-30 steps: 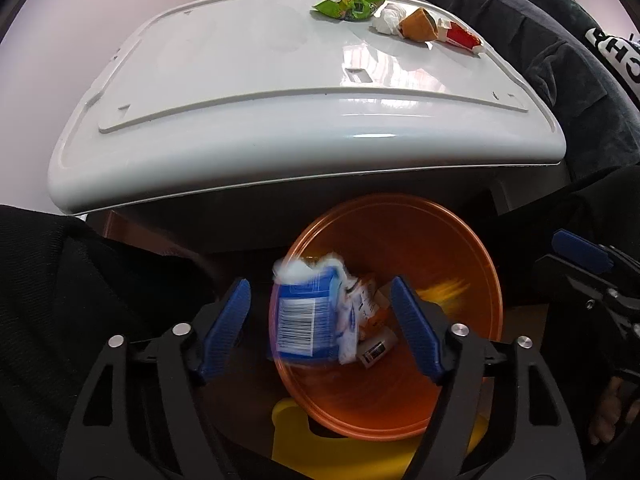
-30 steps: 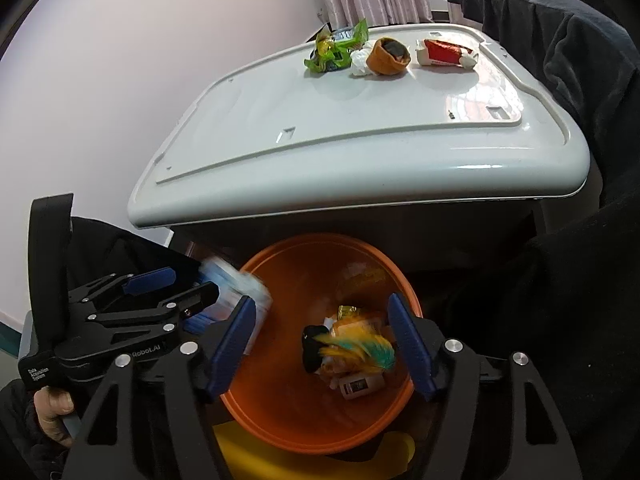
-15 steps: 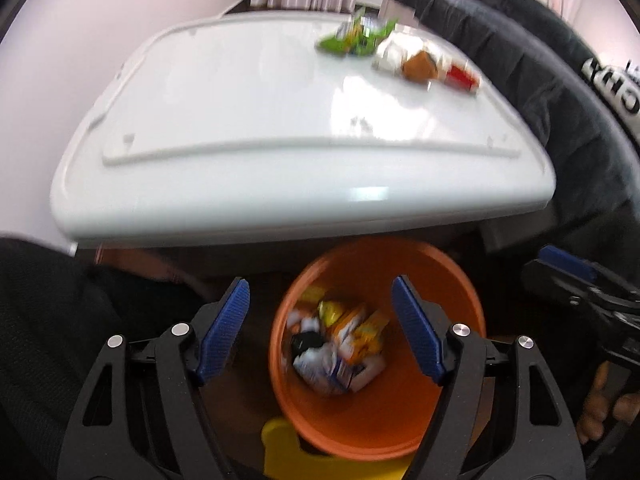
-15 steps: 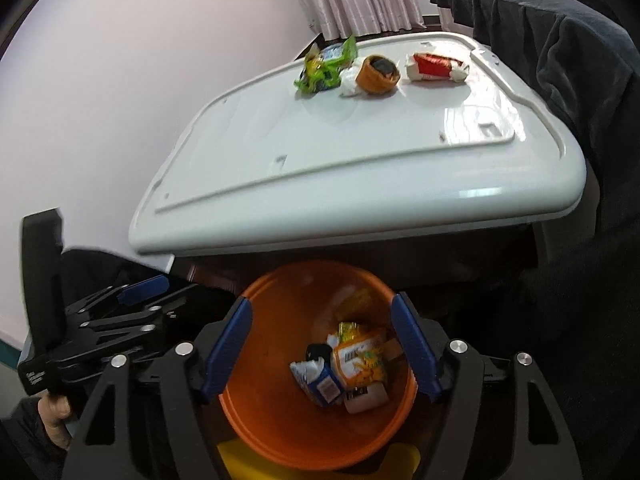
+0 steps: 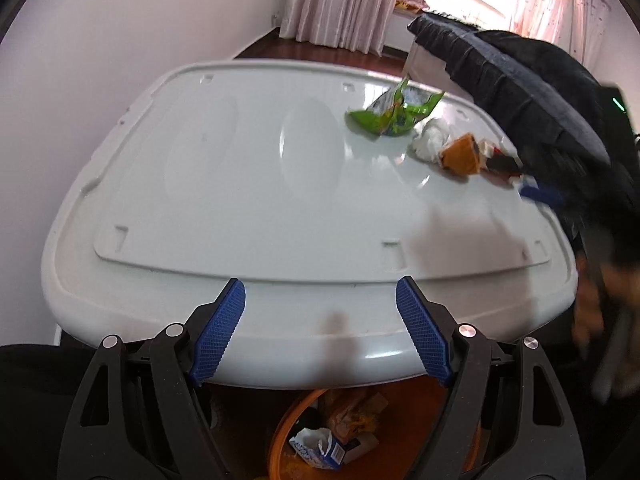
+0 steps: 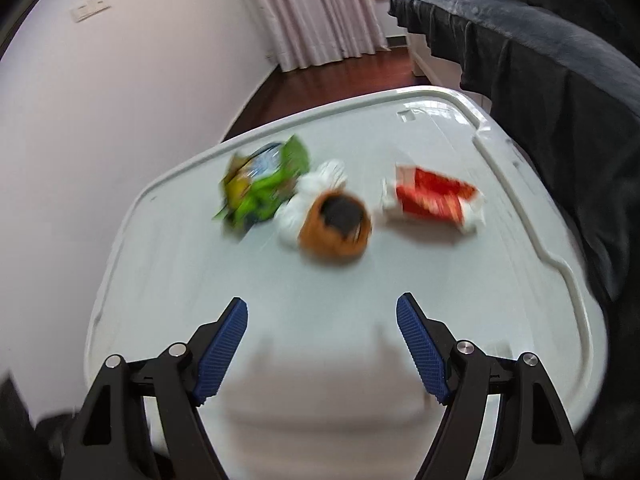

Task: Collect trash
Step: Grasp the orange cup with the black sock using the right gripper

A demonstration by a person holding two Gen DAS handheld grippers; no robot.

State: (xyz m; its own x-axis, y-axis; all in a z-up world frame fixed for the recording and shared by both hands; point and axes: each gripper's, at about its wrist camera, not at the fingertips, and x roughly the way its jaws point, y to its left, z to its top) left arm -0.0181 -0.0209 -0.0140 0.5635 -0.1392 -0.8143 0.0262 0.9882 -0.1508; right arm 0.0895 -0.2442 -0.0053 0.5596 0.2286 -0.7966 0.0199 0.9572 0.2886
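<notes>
- The red wrapper (image 6: 434, 200) lay flat on the white worktop (image 6: 280, 280), its long axis running left to right in the right wrist view, white crimped ends at each side.
- Left of it sat an orange cup-like piece (image 6: 336, 226) on its side, dark opening facing the camera, touching a crumpled white tissue (image 6: 316, 188).
- The green wrapper (image 6: 264, 184), torn open, lay furthest left, its long axis slanting up toward the right.
- The right hand-held gripper (image 6: 322, 338) hovered over the worktop with jaws spread wide and nothing between them, short of the orange piece.
- The left hand-held gripper (image 5: 320, 320) was likewise wide apart and empty, at the near edge of the worktop.
- The orange bin (image 5: 288, 432) with discarded packets showed below that edge.
- Compared with half a second earlier, both grippers had risen from above the bin to worktop level, the right one advancing toward the litter.
</notes>
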